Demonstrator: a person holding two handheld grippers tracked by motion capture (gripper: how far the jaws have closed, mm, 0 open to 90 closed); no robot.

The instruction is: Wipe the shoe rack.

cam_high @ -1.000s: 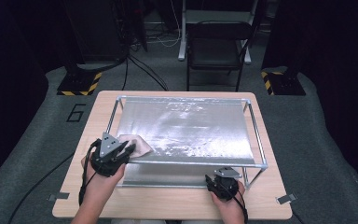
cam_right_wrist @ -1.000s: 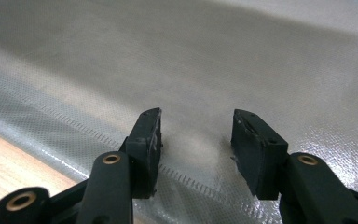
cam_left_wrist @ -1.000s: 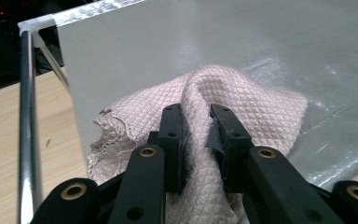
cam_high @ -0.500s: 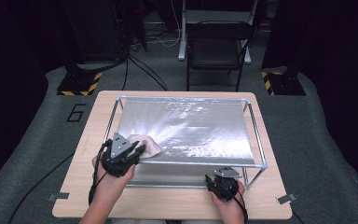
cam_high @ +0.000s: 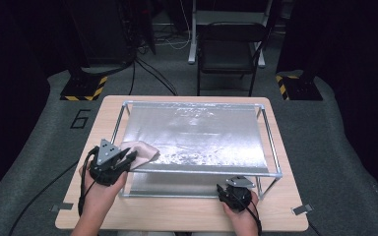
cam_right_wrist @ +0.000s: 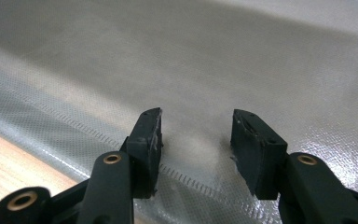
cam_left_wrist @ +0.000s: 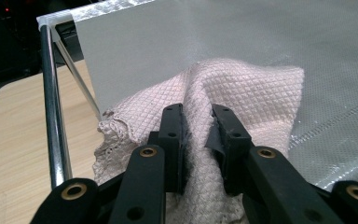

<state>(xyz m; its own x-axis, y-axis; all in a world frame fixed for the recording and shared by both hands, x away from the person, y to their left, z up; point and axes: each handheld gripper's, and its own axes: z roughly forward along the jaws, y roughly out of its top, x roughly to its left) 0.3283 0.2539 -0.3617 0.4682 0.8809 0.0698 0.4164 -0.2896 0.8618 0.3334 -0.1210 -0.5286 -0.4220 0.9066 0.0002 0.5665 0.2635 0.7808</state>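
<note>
A pink quilted cloth (cam_high: pixel 143 149) lies over the front left corner of a silver sheet (cam_high: pixel 197 132) stretched on a metal frame (cam_high: pixel 202 171). My left gripper (cam_high: pixel 130 156) is shut on the cloth's near edge. In the left gripper view the black jaws (cam_left_wrist: pixel 197 119) pinch a raised fold of the cloth (cam_left_wrist: pixel 256 93), which spreads onto the sheet (cam_left_wrist: pixel 242 32) beside the frame's corner rod (cam_left_wrist: pixel 51 112). My right gripper (cam_high: pixel 228 190) rests at the table's front right, open. In the right gripper view its jaws (cam_right_wrist: pixel 196 126) stand apart over silver sheet (cam_right_wrist: pixel 214 56) with nothing between them.
The wooden table (cam_high: pixel 177 211) carries the frame, with bare wood at the front and left. A dark chair (cam_high: pixel 226 49) stands behind the table, and black stands with yellow-striped bases (cam_high: pixel 83 88) flank it. Cables trail on the grey floor (cam_high: pixel 44 182).
My left gripper carried the cloth right along the frame's front edge, then drew it back left over the corner. The right gripper has stayed in place.
</note>
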